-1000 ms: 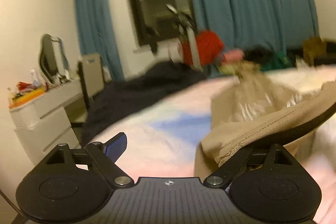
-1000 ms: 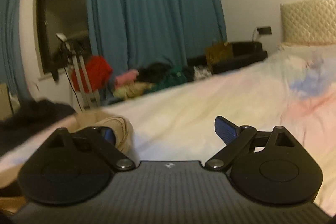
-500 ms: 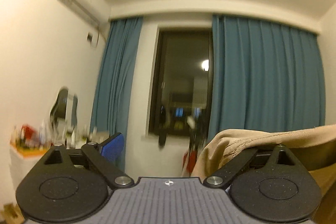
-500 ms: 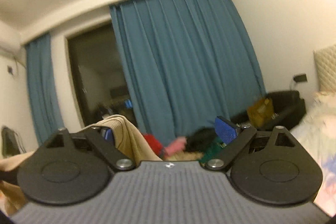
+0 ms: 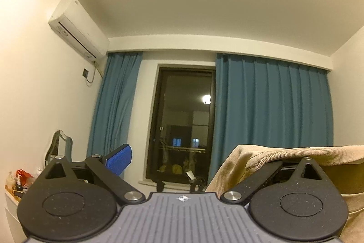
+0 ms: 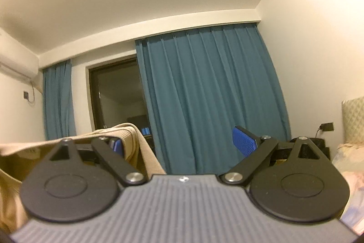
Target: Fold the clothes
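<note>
Beige garment (image 5: 295, 152) draped over claw finger (no legible writing).

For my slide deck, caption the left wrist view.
Left gripper, jaws opening wide, with the beige garment draped over one finger, facing teal curtains.

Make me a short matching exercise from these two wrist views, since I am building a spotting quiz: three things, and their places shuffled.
Things:
1. beige garment
2. air conditioner
3. curtains

Places:
A. hanging on both sides of the dark window
B. mounted high on the wall at the left
C. draped over one finger of each gripper

Pairs: 1-C, 2-B, 3-A
</note>
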A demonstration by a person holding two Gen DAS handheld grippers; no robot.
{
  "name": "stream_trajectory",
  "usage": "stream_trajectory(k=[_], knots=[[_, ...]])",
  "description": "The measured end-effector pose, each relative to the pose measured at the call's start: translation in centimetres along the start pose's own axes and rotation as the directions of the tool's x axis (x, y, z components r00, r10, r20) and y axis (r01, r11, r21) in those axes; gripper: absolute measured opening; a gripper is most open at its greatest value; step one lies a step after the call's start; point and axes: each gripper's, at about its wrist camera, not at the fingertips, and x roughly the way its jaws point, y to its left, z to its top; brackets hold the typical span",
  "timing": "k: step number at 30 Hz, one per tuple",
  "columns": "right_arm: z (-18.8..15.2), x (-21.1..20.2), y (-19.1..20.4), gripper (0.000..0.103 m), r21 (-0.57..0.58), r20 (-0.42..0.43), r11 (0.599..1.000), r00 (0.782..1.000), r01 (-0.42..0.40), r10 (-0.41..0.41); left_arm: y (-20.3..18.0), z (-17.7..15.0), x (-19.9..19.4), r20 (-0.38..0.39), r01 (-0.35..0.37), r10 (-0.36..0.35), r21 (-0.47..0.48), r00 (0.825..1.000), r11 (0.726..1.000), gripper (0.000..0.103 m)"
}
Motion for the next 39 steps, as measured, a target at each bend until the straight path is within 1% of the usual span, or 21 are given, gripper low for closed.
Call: stream_trajectory(k=[2, 5, 8, 10, 13, 16, 19, 20, 22, 23, 25, 26, 28, 30, 31, 33, 34, 36, 37, 38, 39], knots=[[-1.4, 0.3, -0.3, 0.093, -0.010, -0.025, 1.000, 1.000, 0.009, -0.010, -0.1, -1.1, 0.4, -0.019, 0.005, -0.005, 0.010, 1.000, 1.000, 0.100], [-4.1, 2.2, -1.1, 0.093, 0.001, -0.083, 1.000, 0.996, 0.016, -0.016, -0.1, -4.2, 2.1, -0.071, 0.008, -0.007, 0.017, 0.997, 1.000, 0.100], [-7.1, 5.2, -1.7, 0.093, 0.016, -0.146, 1.000, 0.989, 0.020, -0.017, -0.2, -7.8, 6.0, -0.140, -0.003, 0.005, 0.014, 0.990, 1.000, 0.100], [-8.8, 7.7, -1.7, 0.093, 0.017, -0.176, 1.000, 0.984, 0.023, -0.020, -0.2, -10.4, 8.7, -0.159, -0.016, 0.016, 0.003, 0.987, 1.000, 0.101], [-11.6, 12.4, -1.3, 0.093, -0.028, -0.190, 0.999, 0.981, 0.044, -0.048, -0.4, -14.4, 13.8, -0.194, -0.042, 0.038, -0.014, 0.980, 0.999, 0.103], [-15.7, 18.1, -1.2, 0.093, -0.067, -0.214, 0.996, 0.974, 0.063, -0.076, -1.0, -19.4, 20.4, -0.242, -0.058, 0.050, -0.023, 0.969, 0.998, 0.103], [-21.7, 25.0, -2.1, 0.093, -0.106, -0.263, 0.991, 0.959, 0.080, -0.105, -2.5, -26.2, 27.4, -0.307, -0.050, 0.049, 0.005, 0.950, 0.999, 0.103], [-24.5, 27.4, -2.6, 0.093, -0.121, -0.290, 0.989, 0.950, 0.081, -0.113, -2.9, -28.8, 29.6, -0.341, -0.034, 0.039, 0.022, 0.939, 0.999, 0.103], [-30.0, 32.1, -3.9, 0.093, -0.149, -0.350, 0.986, 0.928, 0.078, -0.126, -3.8, -34.7, 34.4, -0.431, 0.016, 0.015, 0.066, 0.902, 0.998, 0.103], [-33.5, 34.7, -4.8, 0.093, -0.167, -0.397, 0.983, 0.908, 0.070, -0.132, -4.2, -37.6, 36.7, -0.475, 0.042, 0.004, 0.087, 0.880, 0.995, 0.103], [-39.0, 38.7, -6.1, 0.093, -0.191, -0.481, 0.980, 0.864, 0.058, -0.145, -5.3, -43.5, 40.9, -0.555, 0.131, -0.023, 0.156, 0.831, 0.979, 0.103], [-42.0, 40.8, -6.8, 0.093, -0.192, -0.526, 0.981, 0.840, 0.039, -0.136, -5.9, -46.3, 42.6, -0.595, 0.175, -0.028, 0.190, 0.803, 0.966, 0.103], [-46.9, 44.5, -7.7, 0.093, -0.209, -0.615, 0.978, 0.778, -0.003, -0.129, -7.3, -51.5, 45.5, -0.674, 0.253, -0.021, 0.249, 0.739, 0.935, 0.099], [-50.7, 47.4, -8.2, 0.093, -0.230, -0.692, 0.972, 0.709, -0.041, -0.134, -8.4, -55.4, 47.4, -0.744, 0.308, -0.009, 0.266, 0.668, 0.913, 0.097], [-52.4, 48.6, -8.2, 0.093, -0.236, -0.729, 0.970, 0.671, -0.062, -0.134, -8.9, -57.2, 48.2, -0.776, 0.332, -0.002, 0.268, 0.631, 0.904, 0.097], [-55.3, 50.9, -8.3, 0.093, -0.237, -0.817, 0.962, 0.564, -0.139, -0.120, -9.7, -60.4, 49.9, -0.832, 0.382, 0.019, 0.275, 0.554, 0.882, 0.096], [-56.3, 51.6, -8.0, 0.093, -0.236, -0.856, 0.954, 0.505, -0.186, -0.113, -10.1, -61.4, 50.5, -0.852, 0.411, 0.039, 0.291, 0.522, 0.864, 0.096], [-57.7, 53.1, -7.0, 0.093, -0.253, -0.903, 0.921, 0.414, -0.295, -0.116, -11.4, -63.2, 51.1, -0.883, 0.470, 0.089, 0.329, 0.462, 0.819, 0.096], [-58.0, 53.2, -6.7, 0.093, -0.267, -0.910, 0.904, 0.397, -0.335, -0.122, -11.9, -63.7, 51.6, -0.896, 0.492, 0.109, 0.334, 0.430, 0.804, 0.096], [-58.2, 53.5, -5.9, 0.093, -0.270, -0.922, 0.881, 0.369, -0.389, -0.120, -12.3, -63.9, 52.2, -0.909, 0.507, 0.123, 0.329, 0.397, 0.797, 0.097], [-58.3, 53.9, -5.3, 0.093, -0.246, -0.940, 0.865, 0.324, -0.436, -0.104, -12.7, -64.1, 52.8, -0.921, 0.521, 0.138, 0.324, 0.364, 0.790, 0.099]])
